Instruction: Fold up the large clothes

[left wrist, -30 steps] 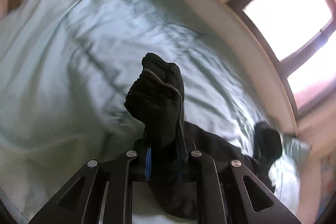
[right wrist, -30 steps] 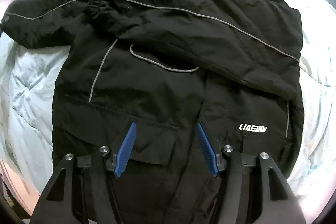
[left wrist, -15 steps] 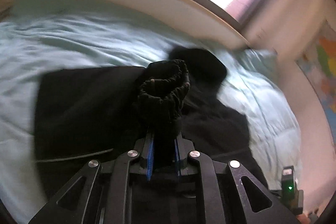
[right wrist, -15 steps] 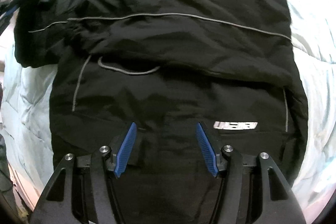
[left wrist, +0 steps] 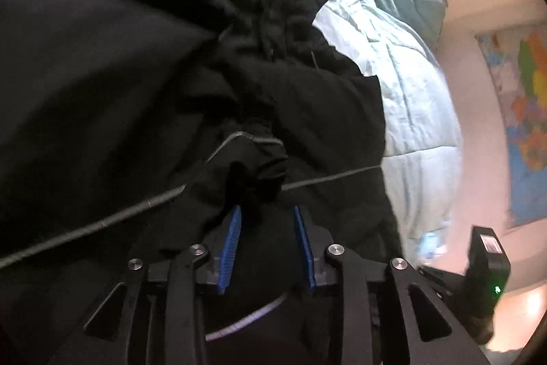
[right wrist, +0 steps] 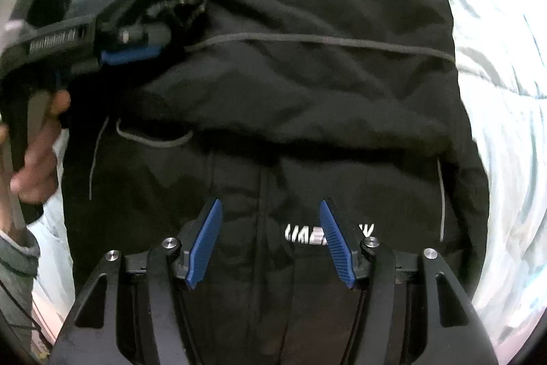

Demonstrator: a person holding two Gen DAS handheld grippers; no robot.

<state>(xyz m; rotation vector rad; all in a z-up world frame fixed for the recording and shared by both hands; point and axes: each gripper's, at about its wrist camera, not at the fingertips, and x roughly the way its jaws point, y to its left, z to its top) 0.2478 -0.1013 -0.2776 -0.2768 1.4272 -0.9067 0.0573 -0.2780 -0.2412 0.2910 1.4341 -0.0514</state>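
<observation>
a bedroom — pale blue duvet (left wrist: 410, 98), pillow (left wrist: 407, 2), wall map (left wrist: 526, 112).

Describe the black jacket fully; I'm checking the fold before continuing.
The black jacket looks like thin, wrinkled shell fabric with grey piping and a blurred white logo low on the front. It lies flat on the pale blue duvet, both sleeves folded across the chest. The left gripper stands open just behind a bunched cuff.
</observation>
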